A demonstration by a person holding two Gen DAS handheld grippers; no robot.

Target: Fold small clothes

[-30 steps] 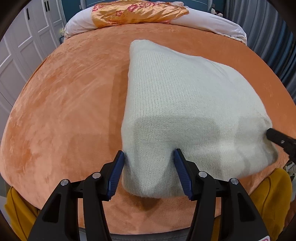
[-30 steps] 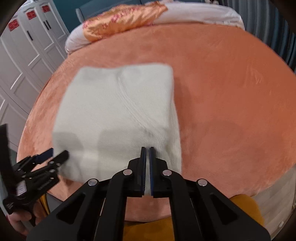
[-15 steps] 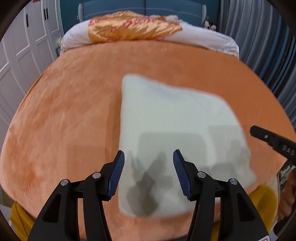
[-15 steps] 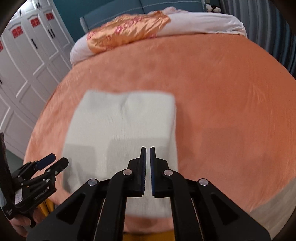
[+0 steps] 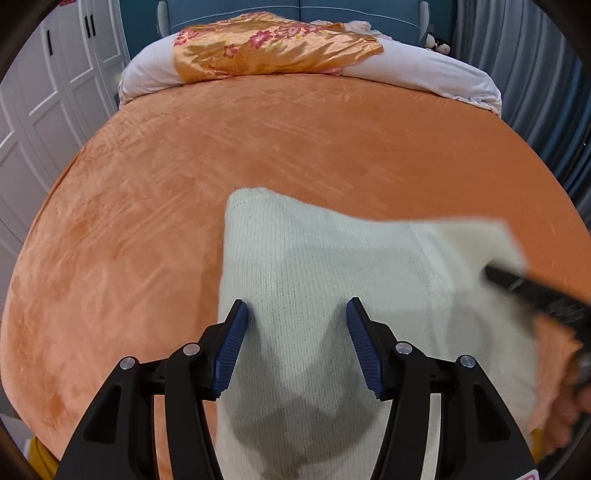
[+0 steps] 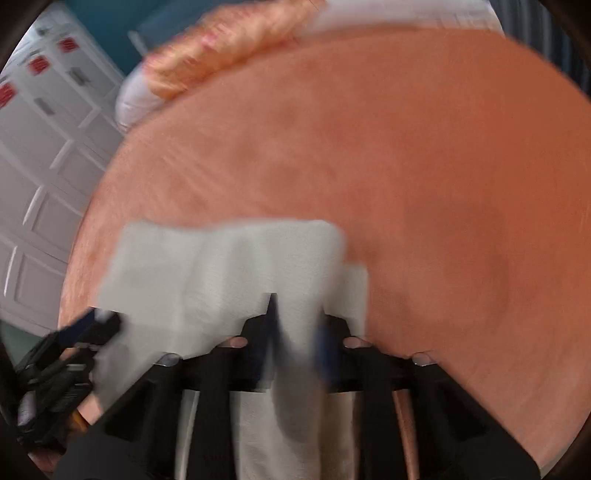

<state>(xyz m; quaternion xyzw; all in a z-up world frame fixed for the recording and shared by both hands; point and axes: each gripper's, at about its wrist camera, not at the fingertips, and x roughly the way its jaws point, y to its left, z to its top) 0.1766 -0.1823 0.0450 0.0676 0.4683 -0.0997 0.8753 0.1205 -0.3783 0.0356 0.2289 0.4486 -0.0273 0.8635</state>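
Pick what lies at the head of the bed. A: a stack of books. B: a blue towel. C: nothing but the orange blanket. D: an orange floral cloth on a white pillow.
D: the orange floral cloth drapes over the white pillow at the far end.

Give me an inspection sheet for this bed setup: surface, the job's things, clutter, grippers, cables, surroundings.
Surface: orange bedspread, bare around the garment.
Job's things: folded cream knit garment near the front edge.
Clutter: floral orange cloth on white pillows at the head.
Grippers: left gripper open over the garment; right gripper blurred, jaws opening over the garment's right part.
Cables: nothing seen.
Surroundings: white wardrobe, blue headboard, curtain.
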